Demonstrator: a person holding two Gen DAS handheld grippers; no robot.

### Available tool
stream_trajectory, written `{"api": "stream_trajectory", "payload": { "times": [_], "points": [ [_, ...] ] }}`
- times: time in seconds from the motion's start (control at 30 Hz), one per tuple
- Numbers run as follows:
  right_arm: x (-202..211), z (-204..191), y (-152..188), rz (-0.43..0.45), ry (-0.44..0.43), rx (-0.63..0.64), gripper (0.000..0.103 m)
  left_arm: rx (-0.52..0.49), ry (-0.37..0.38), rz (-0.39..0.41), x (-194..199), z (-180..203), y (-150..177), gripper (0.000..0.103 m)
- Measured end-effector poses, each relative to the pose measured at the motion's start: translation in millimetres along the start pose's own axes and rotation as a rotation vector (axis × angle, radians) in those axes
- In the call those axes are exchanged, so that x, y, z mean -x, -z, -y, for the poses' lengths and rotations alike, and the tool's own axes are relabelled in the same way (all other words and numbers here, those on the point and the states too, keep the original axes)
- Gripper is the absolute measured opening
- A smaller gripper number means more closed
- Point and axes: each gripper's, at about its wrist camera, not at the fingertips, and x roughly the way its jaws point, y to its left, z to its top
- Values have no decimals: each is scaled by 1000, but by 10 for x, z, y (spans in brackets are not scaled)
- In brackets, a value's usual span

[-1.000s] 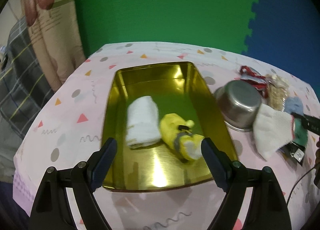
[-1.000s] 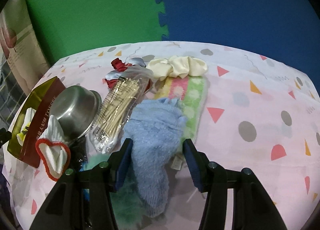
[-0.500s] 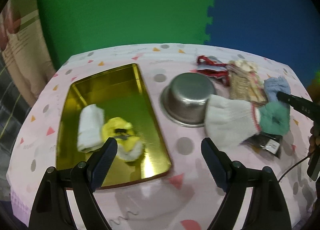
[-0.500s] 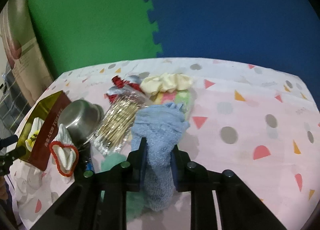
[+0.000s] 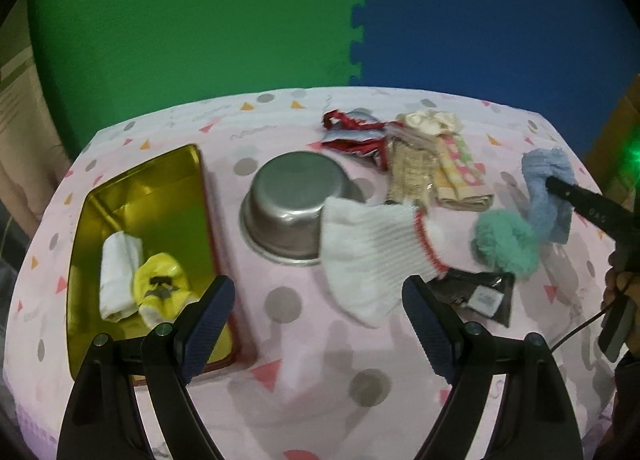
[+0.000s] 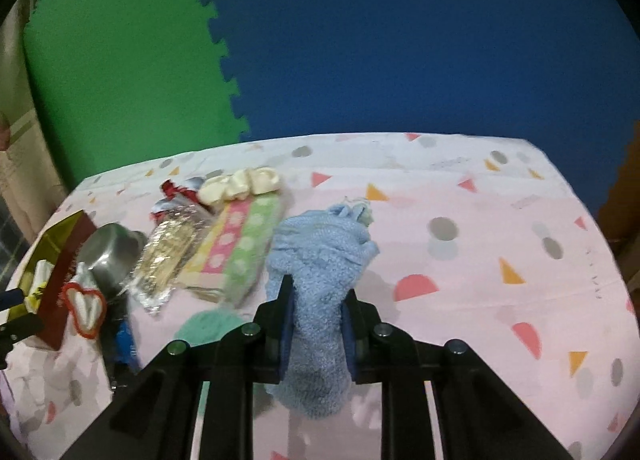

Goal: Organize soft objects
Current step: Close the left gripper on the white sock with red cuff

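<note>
My right gripper [image 6: 316, 294] is shut on a fluffy blue sock [image 6: 320, 248], which hangs limp from the jaws a little above the pink tablecloth. The left wrist view shows that sock [image 5: 544, 184] at the far right. My left gripper [image 5: 314, 286] is open and holds nothing; it hovers over the near part of a white sock with a red cuff [image 5: 372, 256]. A gold tray [image 5: 160, 196] at the left holds a rolled white cloth [image 5: 118, 272] and a yellow sock [image 5: 160, 288]. A teal fluffy sock [image 5: 504, 240] lies below the blue one.
A steel bowl [image 5: 292, 200] stands between the tray and the white sock. Behind it lie a red and silver wrapper [image 5: 352, 132], a toothpick pack [image 5: 408, 168], a striped cloth [image 5: 460, 176] and a cream scrunchie [image 5: 432, 120]. A black packet [image 5: 476, 292] lies by the sock's cuff.
My right gripper closed on the blue sock and raised it off the cloth. My left gripper, still open, swung right from over the gold tray to the white sock.
</note>
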Motion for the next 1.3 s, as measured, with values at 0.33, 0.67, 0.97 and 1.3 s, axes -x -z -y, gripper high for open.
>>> {"api": "stream_trajectory", "payload": {
  "times": [0.33, 0.67, 0.97, 1.3],
  "points": [
    [-193, 317, 328, -61, 55, -73, 21, -10, 64, -37, -121, 273, -153, 83],
    [-231, 362, 366, -61, 18, -106, 23, 60, 17, -113, -429, 468, -268, 83],
    [-236, 405, 376, -64, -16, -131, 23, 95, -43, -153, -627, 543, -270, 66],
    [-246, 441, 380, -67, -42, -155, 23, 140, 14, -144, -383, 404, -245, 19]
  ]
}}
